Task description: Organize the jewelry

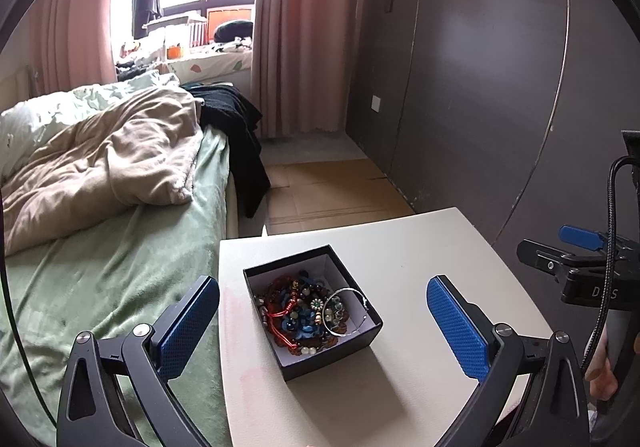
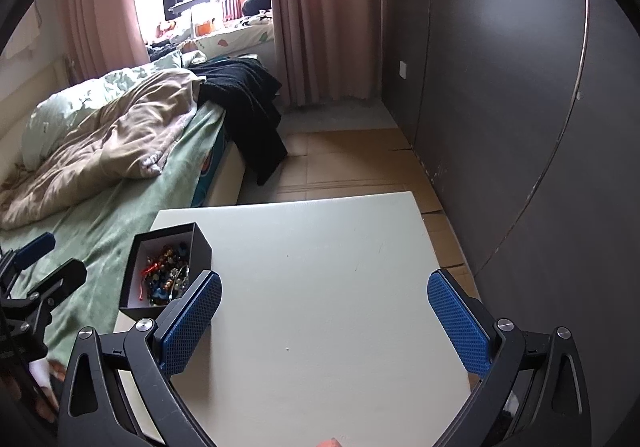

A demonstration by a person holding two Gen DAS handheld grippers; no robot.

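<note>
A black open box (image 1: 332, 359) with a white lining sits on the white table (image 1: 420, 255) near its left edge. It holds a heap of jewelry (image 1: 304, 311): beaded bracelets, a red cord and a silver bangle (image 1: 346, 311). My left gripper (image 1: 322, 321) is open and empty, its blue pads on either side of the box, above it. The box also shows in the right wrist view (image 2: 200, 243), left of my right gripper (image 2: 324, 321), which is open and empty over the bare table (image 2: 320, 247).
A bed (image 1: 120, 267) with a green sheet and beige quilt lies against the table's left side. A dark panelled wall (image 1: 480, 87) stands to the right. Cardboard covers the floor (image 1: 328, 191) beyond the table. The right gripper's body (image 1: 580, 267) shows at the left wrist view's right edge.
</note>
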